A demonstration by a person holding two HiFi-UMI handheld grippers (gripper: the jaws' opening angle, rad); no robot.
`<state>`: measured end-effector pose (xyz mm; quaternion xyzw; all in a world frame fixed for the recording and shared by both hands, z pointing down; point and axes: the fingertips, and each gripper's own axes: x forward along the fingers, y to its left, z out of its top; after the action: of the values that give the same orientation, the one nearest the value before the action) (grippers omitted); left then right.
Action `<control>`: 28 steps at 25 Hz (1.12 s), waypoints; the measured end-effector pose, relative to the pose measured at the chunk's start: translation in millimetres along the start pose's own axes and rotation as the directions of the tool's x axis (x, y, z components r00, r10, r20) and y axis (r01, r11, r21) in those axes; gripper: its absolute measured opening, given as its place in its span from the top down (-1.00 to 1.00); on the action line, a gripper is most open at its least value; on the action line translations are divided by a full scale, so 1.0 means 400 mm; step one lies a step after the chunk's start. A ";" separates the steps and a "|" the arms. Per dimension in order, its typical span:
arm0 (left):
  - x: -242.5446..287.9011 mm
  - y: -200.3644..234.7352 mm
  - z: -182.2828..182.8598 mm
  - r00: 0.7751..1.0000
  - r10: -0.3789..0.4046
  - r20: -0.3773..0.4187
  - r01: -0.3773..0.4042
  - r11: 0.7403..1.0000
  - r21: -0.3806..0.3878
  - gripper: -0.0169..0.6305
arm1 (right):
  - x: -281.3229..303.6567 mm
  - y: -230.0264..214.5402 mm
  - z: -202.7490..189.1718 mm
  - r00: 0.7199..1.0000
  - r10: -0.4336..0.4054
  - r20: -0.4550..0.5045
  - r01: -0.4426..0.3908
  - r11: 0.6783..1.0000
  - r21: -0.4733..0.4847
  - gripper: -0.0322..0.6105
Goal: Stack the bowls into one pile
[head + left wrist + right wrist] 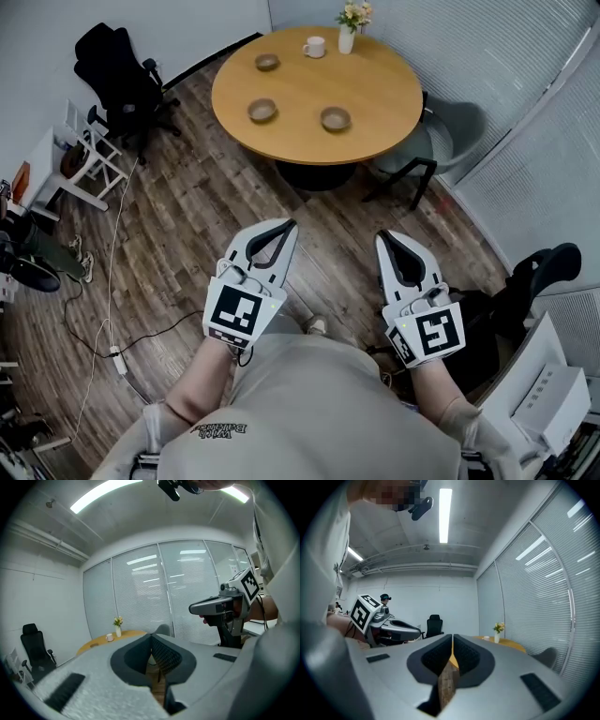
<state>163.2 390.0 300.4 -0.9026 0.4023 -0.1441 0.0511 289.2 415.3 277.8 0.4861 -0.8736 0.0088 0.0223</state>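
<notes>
Three brown bowls sit apart on the round wooden table point(375, 84) at the far side of the room: one at the back left point(267, 62), one at the front left point(262, 111), one at the front middle point(336, 119). My left gripper point(289, 226) and right gripper point(384, 237) are held close to my body, well short of the table, both shut with nothing between the jaws. In the left gripper view the table point(101, 641) shows small and far off beyond the left gripper point(151, 637). In the right gripper view the right gripper point(452, 637) points toward the table point(511, 643).
A white mug point(315, 46) and a small vase of flowers point(349, 26) stand at the table's back edge. A grey chair point(441, 141) is tucked in at the table's right, a black office chair point(117, 75) stands far left. A cable point(111, 281) runs across the wooden floor.
</notes>
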 end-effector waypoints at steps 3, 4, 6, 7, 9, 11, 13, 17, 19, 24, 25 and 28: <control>0.013 -0.008 0.007 1.000 -0.003 -0.005 0.003 1.000 0.009 0.89 | -0.004 -0.021 -0.006 1.000 -0.003 -0.008 0.003 1.000 0.011 0.79; 0.017 -0.009 0.011 1.000 -0.003 -0.005 0.003 1.000 0.011 0.89 | -0.004 -0.027 -0.008 1.000 -0.002 -0.011 0.003 1.000 0.013 0.79; 0.020 -0.012 0.013 1.000 -0.002 -0.007 0.002 1.000 0.010 0.89 | -0.005 -0.033 -0.015 1.000 0.000 -0.017 0.000 1.000 0.018 0.79; 0.022 -0.014 0.011 1.000 -0.002 -0.008 0.002 1.000 0.010 0.89 | -0.005 -0.034 -0.019 1.000 0.002 -0.020 -0.001 1.000 0.020 0.79; 0.027 -0.016 0.009 1.000 -0.001 -0.009 0.002 1.000 0.010 0.89 | -0.004 -0.037 -0.027 1.000 0.005 -0.024 -0.005 1.000 0.020 0.79; 0.034 -0.016 0.006 1.000 -0.002 -0.006 0.002 1.000 0.011 0.89 | -0.001 -0.038 -0.034 1.000 0.011 -0.027 -0.010 1.000 0.017 0.79; 0.044 -0.011 0.005 1.000 -0.001 -0.001 0.001 1.000 0.013 0.89 | 0.005 -0.040 -0.039 0.999 0.015 -0.030 -0.014 1.000 0.011 0.79; 0.066 0.005 -0.001 1.000 0.001 0.012 -0.001 1.000 0.013 0.89 | 0.025 -0.047 -0.052 0.999 0.016 -0.034 -0.016 1.000 0.005 0.79; 0.079 0.012 -0.001 1.000 0.002 0.018 -0.002 1.000 0.012 0.89 | 0.038 -0.055 -0.058 0.999 0.020 -0.040 -0.020 1.000 0.003 0.79; 0.106 0.043 0.006 0.999 0.005 0.034 -0.006 1.000 0.008 0.89 | 0.084 -0.064 -0.051 0.998 0.042 -0.038 -0.043 0.999 -0.011 0.79; 0.113 0.051 0.003 0.999 0.008 0.033 -0.008 1.000 0.007 0.89 | 0.096 -0.067 -0.052 0.998 0.045 -0.038 -0.046 0.999 -0.012 0.79; 0.132 0.075 -0.008 1.000 0.011 0.025 -0.011 1.000 0.000 0.89 | 0.129 -0.073 -0.061 0.997 0.056 -0.047 -0.057 0.998 -0.009 0.79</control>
<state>174.2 330.9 308.9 -0.9021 0.4068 -0.1326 0.0571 287.6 356.9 304.2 0.4609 -0.8862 0.0163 0.0452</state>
